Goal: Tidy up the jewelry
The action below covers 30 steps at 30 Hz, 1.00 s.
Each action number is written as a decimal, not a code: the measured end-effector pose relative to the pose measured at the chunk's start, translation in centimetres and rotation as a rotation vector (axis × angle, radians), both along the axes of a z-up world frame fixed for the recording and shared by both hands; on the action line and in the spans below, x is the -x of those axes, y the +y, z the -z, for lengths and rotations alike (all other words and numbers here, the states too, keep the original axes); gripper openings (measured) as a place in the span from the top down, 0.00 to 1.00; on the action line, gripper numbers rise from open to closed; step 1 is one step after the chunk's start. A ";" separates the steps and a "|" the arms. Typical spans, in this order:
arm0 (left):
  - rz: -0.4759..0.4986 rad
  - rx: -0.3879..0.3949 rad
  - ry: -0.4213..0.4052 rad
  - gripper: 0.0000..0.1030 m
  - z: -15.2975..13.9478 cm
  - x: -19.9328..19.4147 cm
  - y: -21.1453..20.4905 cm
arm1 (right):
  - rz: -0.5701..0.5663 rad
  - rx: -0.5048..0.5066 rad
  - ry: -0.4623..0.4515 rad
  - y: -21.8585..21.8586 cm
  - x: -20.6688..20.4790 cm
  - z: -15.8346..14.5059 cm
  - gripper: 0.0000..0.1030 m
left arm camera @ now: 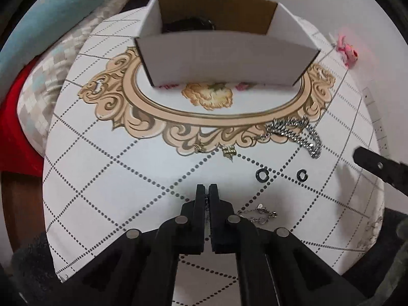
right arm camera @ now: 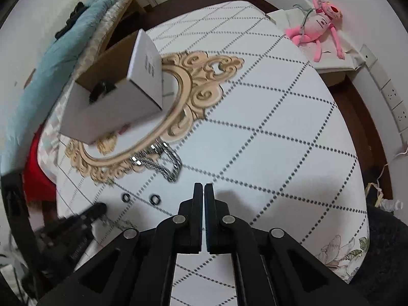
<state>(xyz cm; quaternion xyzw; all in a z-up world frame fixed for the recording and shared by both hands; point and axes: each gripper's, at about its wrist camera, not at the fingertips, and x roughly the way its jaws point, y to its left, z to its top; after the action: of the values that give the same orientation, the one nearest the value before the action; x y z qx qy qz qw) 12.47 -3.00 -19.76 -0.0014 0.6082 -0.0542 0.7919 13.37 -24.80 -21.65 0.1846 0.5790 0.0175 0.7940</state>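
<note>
Left wrist view shows the left gripper (left arm camera: 206, 187) with its jaws pressed together on a thin chain (left arm camera: 207, 204), a few links of which are visible in the narrow gap between the fingers; the rest of that chain is hidden below the gripper, so its hanging length cannot be judged. The white cardboard box (left arm camera: 224, 58) stands well ahead on the table (left arm camera: 107, 178), open at the top, with a dark item (left arm camera: 188, 24) already inside. Loose pieces lie between gripper and box: two black rings (left arm camera: 262, 175), two small gold earrings (left arm camera: 228, 151), a heavy silver chain (left arm camera: 295, 132), and a fine silver bracelet (left arm camera: 257, 215) just beside the left gripper. Right wrist view shows the right gripper (right arm camera: 204, 187) with jaws closed and nothing visible between them, hovering over bare tablecloth near the heavy silver chain. Probable faults: the thin chain offers little surface to the pads and may slip out during transfer; a trailing end may drag across the rings or earrings and scatter them, or snag the fine bracelet and tangle. The box is light cardboard, so a gripper striking its near wall may push it or tip it. The two grippers work near each other and may collide.
</note>
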 end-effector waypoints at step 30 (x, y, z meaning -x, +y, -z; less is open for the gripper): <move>-0.055 0.116 -0.132 0.99 -7.5 -1.7 3.7 | -0.218 0.088 -0.146 6.9 -3.8 -2.8 0.96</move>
<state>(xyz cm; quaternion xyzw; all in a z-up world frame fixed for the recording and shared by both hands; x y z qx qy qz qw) 14.14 0.73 -12.22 -0.0602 0.5502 -0.0675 0.8301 17.14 -17.87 -18.84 0.0836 0.5364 0.0917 0.8348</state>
